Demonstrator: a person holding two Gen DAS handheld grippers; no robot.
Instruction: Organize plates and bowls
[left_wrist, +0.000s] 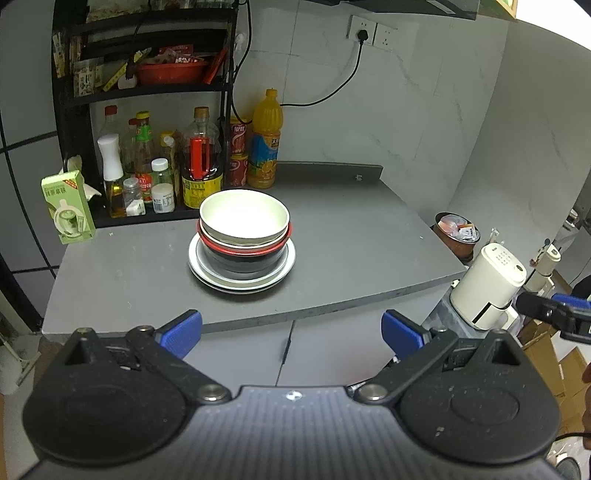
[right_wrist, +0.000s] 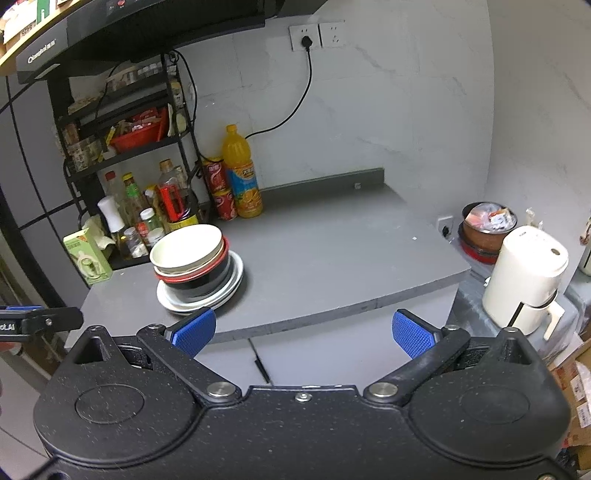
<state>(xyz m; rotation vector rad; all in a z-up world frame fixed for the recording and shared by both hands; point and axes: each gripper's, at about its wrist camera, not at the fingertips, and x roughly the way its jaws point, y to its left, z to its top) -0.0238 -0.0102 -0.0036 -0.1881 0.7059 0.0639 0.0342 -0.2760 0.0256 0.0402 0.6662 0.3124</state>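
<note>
Grey countertop (left_wrist: 332, 229) carries a cream bowl (left_wrist: 243, 214) nested in a red-rimmed black bowl (left_wrist: 245, 254) on stacked white plates (left_wrist: 242, 275), ahead of the spread, empty left gripper (left_wrist: 291, 332) and ahead-left of the spread, empty right gripper (right_wrist: 304, 334)

"Qinspoian" — range hood (right_wrist: 48, 55)

Plates (left_wrist: 242, 282) mostly covered by the stacked bowls (left_wrist: 243, 216) above them, their number unclear, lower bowls nested with only rims showing, bottle labels on the rack (left_wrist: 147, 92) too small to read, right gripper (left_wrist: 554, 314) cut off at left view's edge, white kettle (right_wrist: 524, 277) partly hidden below the surface (right_wrist: 332, 251) edge
</note>
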